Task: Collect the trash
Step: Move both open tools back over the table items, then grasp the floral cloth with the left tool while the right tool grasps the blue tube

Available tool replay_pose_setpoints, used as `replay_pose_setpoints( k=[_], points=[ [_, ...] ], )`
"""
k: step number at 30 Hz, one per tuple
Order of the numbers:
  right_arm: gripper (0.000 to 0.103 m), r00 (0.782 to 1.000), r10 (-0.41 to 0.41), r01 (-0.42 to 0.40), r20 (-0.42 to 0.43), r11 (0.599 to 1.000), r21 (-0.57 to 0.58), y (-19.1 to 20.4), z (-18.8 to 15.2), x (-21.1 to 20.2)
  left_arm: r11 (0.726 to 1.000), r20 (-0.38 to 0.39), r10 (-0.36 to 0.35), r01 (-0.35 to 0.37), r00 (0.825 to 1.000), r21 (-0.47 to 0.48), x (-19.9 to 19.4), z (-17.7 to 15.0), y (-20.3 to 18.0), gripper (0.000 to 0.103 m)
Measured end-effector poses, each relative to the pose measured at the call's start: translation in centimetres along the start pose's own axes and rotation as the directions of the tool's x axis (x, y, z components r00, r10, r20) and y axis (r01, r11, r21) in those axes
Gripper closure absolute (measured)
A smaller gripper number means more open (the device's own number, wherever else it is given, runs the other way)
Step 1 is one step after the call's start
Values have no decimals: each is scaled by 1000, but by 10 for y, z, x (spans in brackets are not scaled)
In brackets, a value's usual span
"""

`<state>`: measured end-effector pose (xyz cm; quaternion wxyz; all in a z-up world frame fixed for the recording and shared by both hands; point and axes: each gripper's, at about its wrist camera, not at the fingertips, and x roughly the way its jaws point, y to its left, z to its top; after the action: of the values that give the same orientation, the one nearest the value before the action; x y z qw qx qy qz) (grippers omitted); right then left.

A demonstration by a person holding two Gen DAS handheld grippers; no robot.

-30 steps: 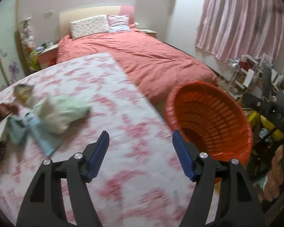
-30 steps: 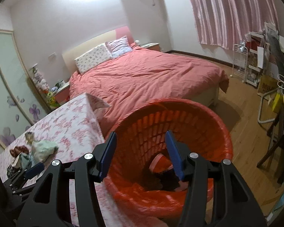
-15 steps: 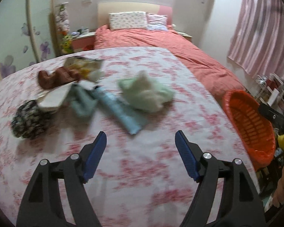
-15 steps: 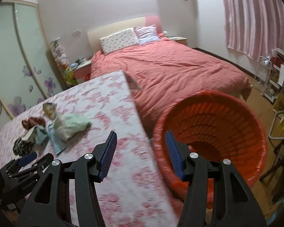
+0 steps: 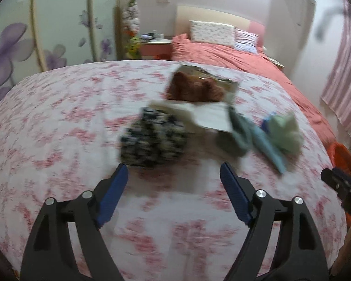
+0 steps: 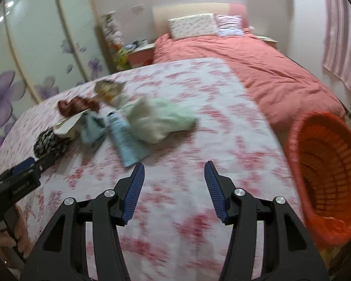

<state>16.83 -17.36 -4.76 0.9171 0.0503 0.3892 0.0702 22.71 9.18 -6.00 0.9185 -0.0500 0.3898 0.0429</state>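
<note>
A pile of trash lies on the floral table (image 5: 58, 117): a black-and-white crumpled bag (image 5: 152, 138), a brown wad (image 5: 194, 89), white paper (image 5: 208, 114), a teal wad (image 5: 238, 133), a light blue packet (image 5: 269, 147) and a pale green bag (image 5: 285, 131). My left gripper (image 5: 174, 175) is open and empty, just short of the black-and-white bag. My right gripper (image 6: 174, 173) is open and empty over the table, near the light blue packet (image 6: 126, 138) and green bag (image 6: 156, 119). The orange basket (image 6: 325, 164) stands right of the table.
A red bed (image 6: 257, 63) with pillows lies behind the table. A wardrobe with purple flowers (image 5: 16, 46) is on the left, pink curtains (image 5: 344, 82) on the right. A nightstand (image 5: 154, 44) stands beside the bed.
Both grippers have swung left, away from the orange basket and toward the trash pile. The left one now faces the black-and-white bag closely. Both stay open.
</note>
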Motion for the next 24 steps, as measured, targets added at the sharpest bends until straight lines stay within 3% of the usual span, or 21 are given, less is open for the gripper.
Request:
replay_pose_setpoints(
  k=[9, 19, 21, 24],
  points=[
    [49, 994, 91, -95, -54, 993, -67, 51, 25, 50, 999, 2, 36, -36, 999, -33, 15, 13, 26, 22],
    [49, 995, 46, -59, -88, 988, -144, 77, 47, 92, 999, -10, 35, -35, 999, -41, 34, 23, 34, 22],
    [53, 995, 33, -48, -95, 986, -157, 78, 49, 99, 999, -11, 28, -29, 1000, -42, 36, 24, 33, 22],
    [68, 995, 28, -43, -98, 986, -162, 76, 50, 102, 999, -13, 18, -19, 1000, -46, 38, 26, 33, 22]
  ],
)
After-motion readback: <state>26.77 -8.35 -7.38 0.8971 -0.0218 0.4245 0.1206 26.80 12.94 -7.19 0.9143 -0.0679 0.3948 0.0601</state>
